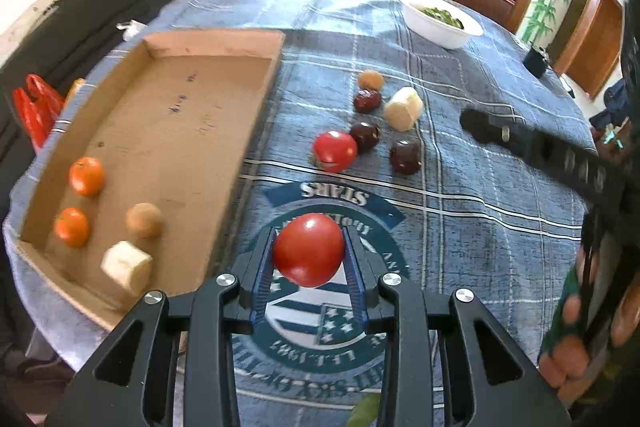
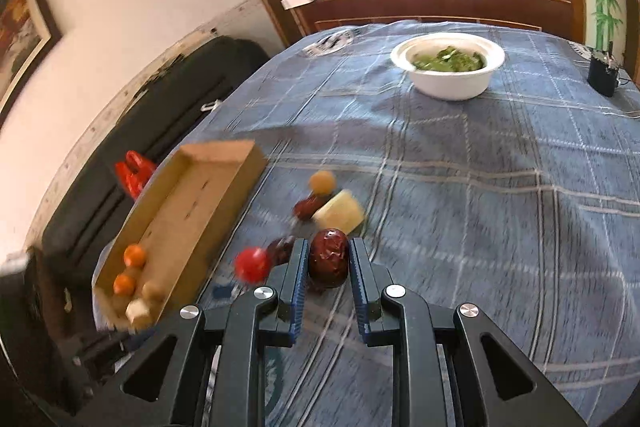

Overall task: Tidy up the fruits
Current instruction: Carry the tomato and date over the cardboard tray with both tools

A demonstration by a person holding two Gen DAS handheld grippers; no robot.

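The left hand-held gripper (image 1: 309, 259) is pinching a tomato (image 1: 309, 255); the cardboard tray (image 1: 224, 155) is lying to its left, while the right hand-held gripper (image 2: 329, 263) is pinching a red date (image 2: 329, 258).

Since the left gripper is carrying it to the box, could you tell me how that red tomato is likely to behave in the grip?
The tomato looks round and glossy, so it may slip or rotate between the left gripper pads. Its smooth skin suggests it could bruise if squeezed hard. Set in the cardboard box, it would probably roll on the flat floor.
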